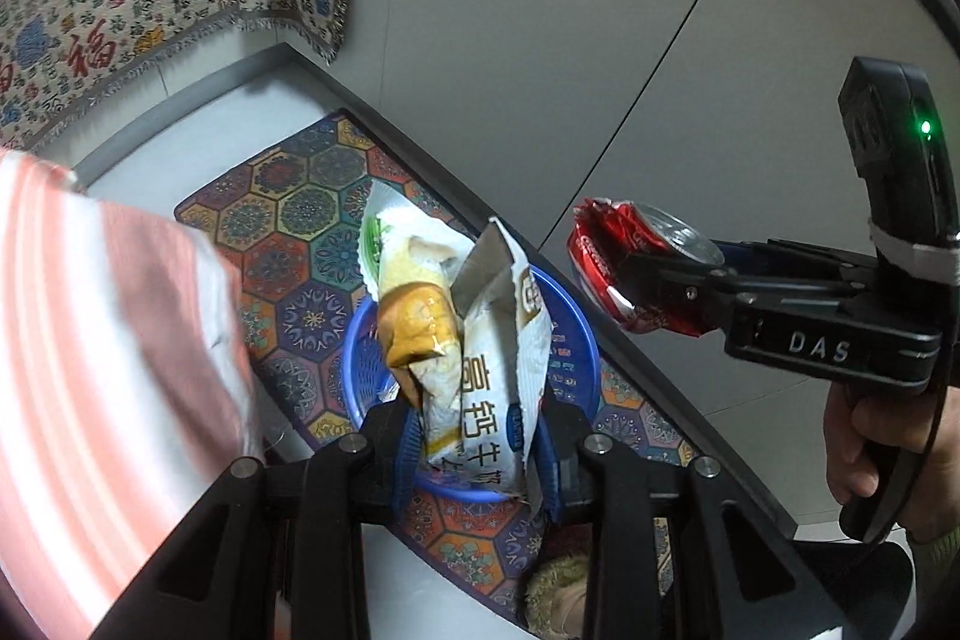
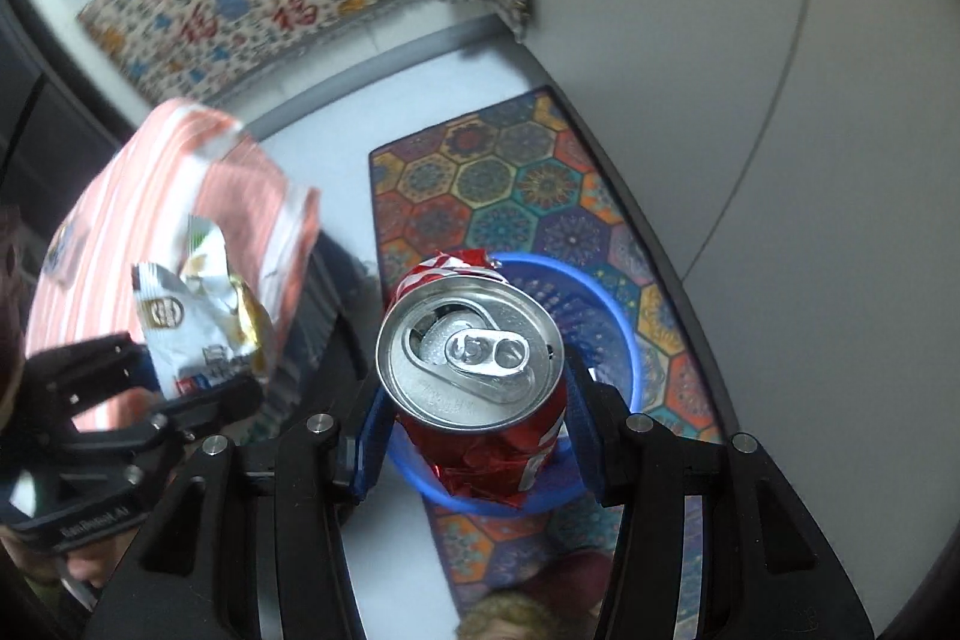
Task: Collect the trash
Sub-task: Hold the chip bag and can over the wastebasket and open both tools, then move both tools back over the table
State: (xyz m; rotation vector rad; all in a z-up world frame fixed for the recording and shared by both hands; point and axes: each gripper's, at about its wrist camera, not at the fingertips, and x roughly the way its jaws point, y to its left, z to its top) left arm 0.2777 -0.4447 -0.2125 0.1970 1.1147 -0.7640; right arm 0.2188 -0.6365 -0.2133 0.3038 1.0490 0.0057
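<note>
Wrapper (image 1: 480,340) upright in left fingers (image 1: 390,430) | can (image 2: 474,370) top faces camera

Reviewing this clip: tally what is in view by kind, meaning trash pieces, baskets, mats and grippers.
Trash pieces: 2, snack wrapper in the left gripper, crushed red can in the right gripper
Blue basket: 1
Patterned mat: 1
Grippers: 2
Total: 6

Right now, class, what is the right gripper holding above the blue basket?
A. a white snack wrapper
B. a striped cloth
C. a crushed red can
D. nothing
C: the right gripper has its jaws closed on the crushed red can, above the blue basket; the snack wrapper is in the left gripper.
</note>
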